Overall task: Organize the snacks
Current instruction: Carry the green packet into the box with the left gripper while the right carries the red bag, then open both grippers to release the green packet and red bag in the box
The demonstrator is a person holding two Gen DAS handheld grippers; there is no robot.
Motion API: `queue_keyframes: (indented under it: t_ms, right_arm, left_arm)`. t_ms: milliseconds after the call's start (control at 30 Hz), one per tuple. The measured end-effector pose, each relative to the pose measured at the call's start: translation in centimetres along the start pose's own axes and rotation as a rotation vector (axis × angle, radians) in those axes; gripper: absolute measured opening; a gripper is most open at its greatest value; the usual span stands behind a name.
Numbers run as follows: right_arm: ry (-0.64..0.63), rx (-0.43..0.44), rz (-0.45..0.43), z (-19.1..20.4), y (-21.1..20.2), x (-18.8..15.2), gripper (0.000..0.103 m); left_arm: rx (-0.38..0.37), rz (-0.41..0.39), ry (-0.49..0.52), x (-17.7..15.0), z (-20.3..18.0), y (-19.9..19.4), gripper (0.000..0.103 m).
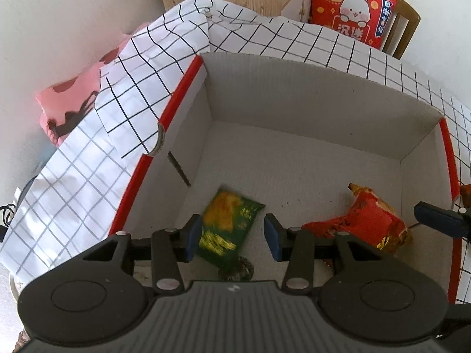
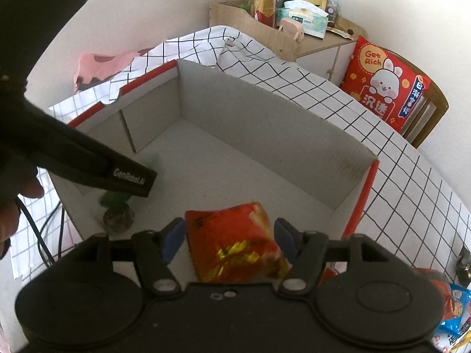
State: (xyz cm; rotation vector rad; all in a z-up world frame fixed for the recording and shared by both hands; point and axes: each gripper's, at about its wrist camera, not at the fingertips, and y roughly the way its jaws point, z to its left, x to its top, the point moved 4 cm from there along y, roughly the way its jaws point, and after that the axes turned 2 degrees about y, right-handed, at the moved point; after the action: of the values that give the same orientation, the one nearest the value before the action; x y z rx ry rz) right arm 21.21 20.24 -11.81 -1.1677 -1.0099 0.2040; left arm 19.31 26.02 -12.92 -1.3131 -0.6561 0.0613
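Observation:
A white cardboard box with red rims (image 1: pixel 294 94) (image 2: pixel 265 123) sits on the checked cloth. A green snack packet (image 1: pixel 229 223) lies on its floor, below my left gripper (image 1: pixel 232 236), which is open above it. A red snack packet (image 1: pixel 362 220) (image 2: pixel 235 244) lies at the box's right side, between the spread fingers of my right gripper (image 2: pixel 229 242), which is open. A small dark round snack (image 2: pixel 117 219) lies near the box's front wall. One right gripper finger (image 1: pixel 438 222) shows in the left wrist view.
The left gripper's body (image 2: pixel 88 158) crosses the right wrist view. More snack packets (image 2: pixel 450 309) lie on the cloth at the right. A red rabbit cushion (image 2: pixel 385 85) rests on a chair. A cluttered wooden cabinet (image 2: pixel 282 29) stands behind.

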Motion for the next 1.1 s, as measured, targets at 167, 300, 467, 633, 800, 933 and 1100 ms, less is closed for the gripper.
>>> queue_keyframes:
  t_ms: [167, 300, 467, 633, 800, 933, 1100]
  right_arm:
    - [0.020, 0.018, -0.020, -0.1, -1.3, 0.2, 0.076]
    - [0.043, 0.030, -0.049, -0.5, -2.8, 0.3, 0.081]
    - [0.066, 0.027, -0.091, -0.8, -4.7, 0.4, 0.085]
    - [0.085, 0.025, -0.132, -1.3, -6.6, 0.3, 0.089]
    - [0.118, 0.035, -0.155, -2.1, -8.3, -0.2, 0.093]
    - [0.129, 0.033, -0.177, -2.8, -9.7, -0.8, 0.094]
    - [0.155, 0.036, -0.203, -3.8, -11.5, -1.8, 0.097]
  left_arm:
    - [-0.020, -0.041, -0.018, -0.2, 0.6, -1.5, 0.054]
    - [-0.035, -0.073, -0.026, -0.4, 1.0, -2.8, 0.056]
    - [-0.047, -0.116, -0.031, -0.7, 1.3, -4.5, 0.060]
    - [-0.065, -0.154, -0.033, -1.1, 1.1, -6.2, 0.060]
    - [-0.051, -0.215, -0.003, -1.8, 0.2, -8.1, 0.066]
    - [-0.070, -0.241, 0.008, -2.2, -0.7, -9.5, 0.066]
    - [-0.089, -0.285, 0.035, -2.9, -1.9, -11.3, 0.067]
